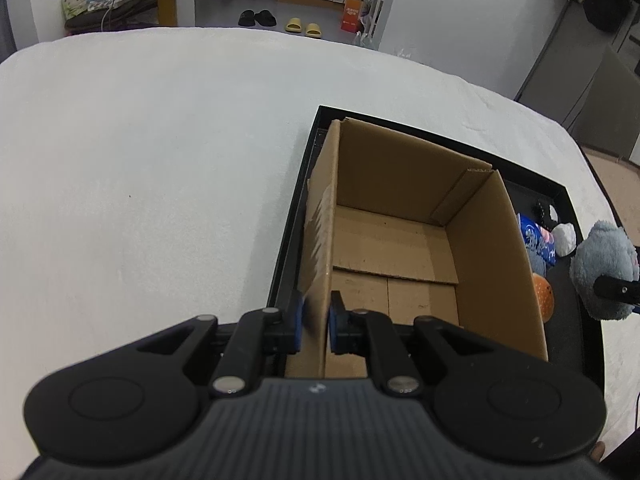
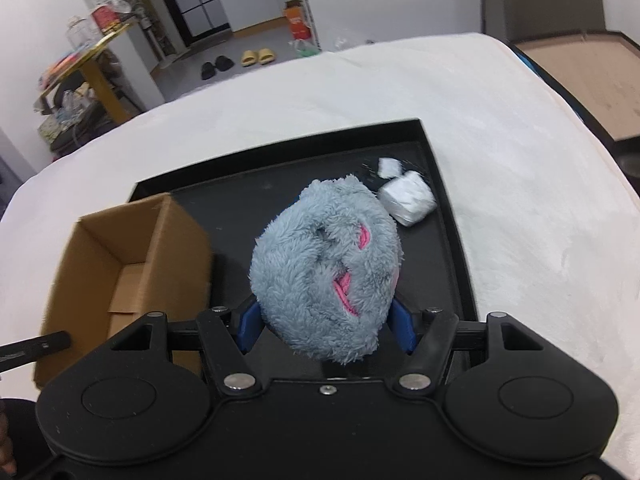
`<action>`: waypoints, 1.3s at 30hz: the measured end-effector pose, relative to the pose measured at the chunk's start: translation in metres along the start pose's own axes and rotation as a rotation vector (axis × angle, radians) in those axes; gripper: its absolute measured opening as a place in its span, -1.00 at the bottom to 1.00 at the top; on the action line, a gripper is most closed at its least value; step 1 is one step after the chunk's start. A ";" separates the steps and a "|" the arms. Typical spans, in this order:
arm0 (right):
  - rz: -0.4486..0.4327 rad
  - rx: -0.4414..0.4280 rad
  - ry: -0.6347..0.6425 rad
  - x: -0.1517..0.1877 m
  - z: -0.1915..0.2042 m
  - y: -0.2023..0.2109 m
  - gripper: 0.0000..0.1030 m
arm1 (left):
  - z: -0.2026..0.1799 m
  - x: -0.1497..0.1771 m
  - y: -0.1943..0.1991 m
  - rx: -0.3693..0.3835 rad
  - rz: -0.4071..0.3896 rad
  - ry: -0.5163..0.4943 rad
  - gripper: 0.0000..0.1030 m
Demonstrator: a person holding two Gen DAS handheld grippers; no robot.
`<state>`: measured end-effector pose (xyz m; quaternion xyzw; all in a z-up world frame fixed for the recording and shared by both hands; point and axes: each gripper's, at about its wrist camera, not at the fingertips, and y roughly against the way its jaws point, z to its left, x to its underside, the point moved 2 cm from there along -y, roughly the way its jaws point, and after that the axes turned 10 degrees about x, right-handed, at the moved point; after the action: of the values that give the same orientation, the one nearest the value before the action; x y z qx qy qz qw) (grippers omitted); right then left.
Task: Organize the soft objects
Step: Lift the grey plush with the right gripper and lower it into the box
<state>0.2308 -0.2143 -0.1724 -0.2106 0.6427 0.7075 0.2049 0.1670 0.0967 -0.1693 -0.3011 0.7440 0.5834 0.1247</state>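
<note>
Our right gripper [image 2: 325,326] fingers squeeze the fluffy grey-blue plush toy [image 2: 326,268] mid-body: light, squashy, non-slip. Our left gripper [image 1: 315,326] fingers pinch the brown cardboard box [image 1: 400,248] wall.

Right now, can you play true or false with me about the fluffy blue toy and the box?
1. The right gripper holds the fluffy blue toy. True.
2. The cardboard box is full of toys. False: it is empty.
3. The left gripper pinches the box's wall. True.
4. The box stands in a black tray. True.
5. The white bundle lies inside the box. False: it lies on the tray, outside the box.
</note>
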 end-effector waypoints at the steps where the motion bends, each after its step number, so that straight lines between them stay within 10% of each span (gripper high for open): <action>1: -0.006 -0.004 0.006 -0.001 0.004 0.003 0.20 | 0.001 0.000 -0.001 0.001 -0.002 0.005 -0.78; 39: -0.025 -0.097 0.279 -0.006 0.185 0.012 0.21 | 0.027 0.003 0.003 0.116 -0.066 0.115 -0.77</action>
<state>0.2225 -0.0311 -0.1438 -0.3245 0.6273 0.6991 0.1118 0.1585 0.1219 -0.1766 -0.3508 0.7721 0.5166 0.1181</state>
